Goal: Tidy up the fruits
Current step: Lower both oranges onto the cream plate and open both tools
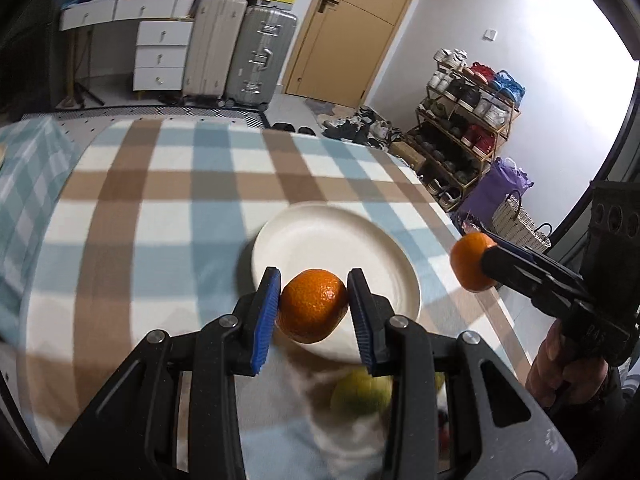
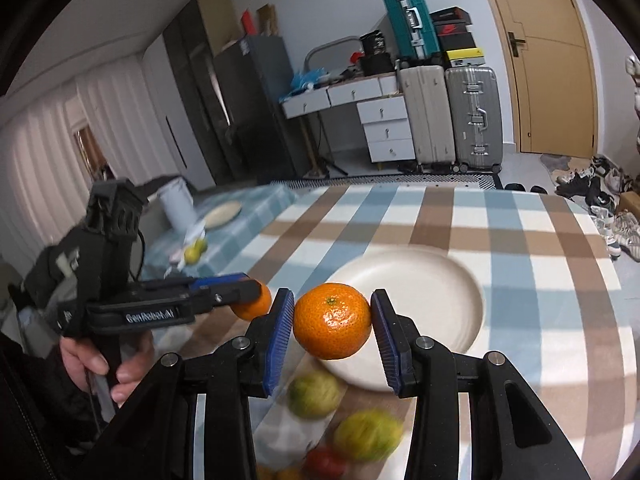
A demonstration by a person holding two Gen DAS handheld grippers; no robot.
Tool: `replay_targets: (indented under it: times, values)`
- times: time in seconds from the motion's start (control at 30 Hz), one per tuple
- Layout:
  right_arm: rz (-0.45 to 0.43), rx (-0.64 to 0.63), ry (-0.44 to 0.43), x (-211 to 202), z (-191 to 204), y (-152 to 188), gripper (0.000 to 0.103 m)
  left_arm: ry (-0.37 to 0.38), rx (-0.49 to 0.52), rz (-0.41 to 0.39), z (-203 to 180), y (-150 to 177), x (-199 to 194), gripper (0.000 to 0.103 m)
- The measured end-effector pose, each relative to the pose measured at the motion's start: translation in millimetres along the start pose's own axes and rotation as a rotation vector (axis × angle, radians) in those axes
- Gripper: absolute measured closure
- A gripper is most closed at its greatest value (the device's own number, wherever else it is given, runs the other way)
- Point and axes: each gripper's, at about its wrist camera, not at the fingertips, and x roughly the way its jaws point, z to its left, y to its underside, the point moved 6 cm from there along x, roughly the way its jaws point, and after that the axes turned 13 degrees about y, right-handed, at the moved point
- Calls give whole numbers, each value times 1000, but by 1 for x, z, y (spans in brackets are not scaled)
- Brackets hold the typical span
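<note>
Both grippers carry fruit, lifted clear of the checked surface. Left gripper: fingers closed narrow on an orange, blue pads pressing both its sides. Right gripper: fingers a little wider apart, clamped on a second orange, stem end facing the camera. Each gripper is also visible from the other's wrist view, its orange in the fingers.

White plate lies just beyond both oranges, empty. Loose fruit remains on the near part of the surface: two yellow-green fruits and a red one, blurred.

Step in hand, as judged: carrying the two oranges toward the plate. Next move calls for lowering each onto the plate floor before opening the fingers, kept apart so they do not knock together; round fruit may roll toward the rim.

Writing: "GenRobot.AI" on the left gripper's body in the right wrist view. Boxes on the far suitcases bear logos, too small to read.
</note>
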Motion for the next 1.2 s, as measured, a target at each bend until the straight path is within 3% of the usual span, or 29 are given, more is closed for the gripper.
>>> replay_targets:
  times: [0.23,0.4,0.6,1.0,1.07,1.1,1.13,1.2]
  values:
    - [46,48,-14,56,-37,-31,63,11,2,59,10,-39,67,71]
    - [112,107,-28,108,-60,-28,63,3,0,93,26,-45,111,71]
    - [160,164,-44,142,-75,-19,62,10,-18,116,42,-47,149,71]
    - [197,214,-30,166,-84,-7,62,42,-23,99,47,-49,176,71]
    - [191,210,-16,167,-84,-6,61,35,-10,95,46,-51,174,66]
    - [180,206,-13,166,-85,-6,60,26,-3,92,45,-52,173,58]
    - [173,208,-13,164,-85,-6,52,25,-4,85,45,-52,168,53]
    - [153,219,-25,157,-86,-9,49,34,-7,65,42,-54,161,46]
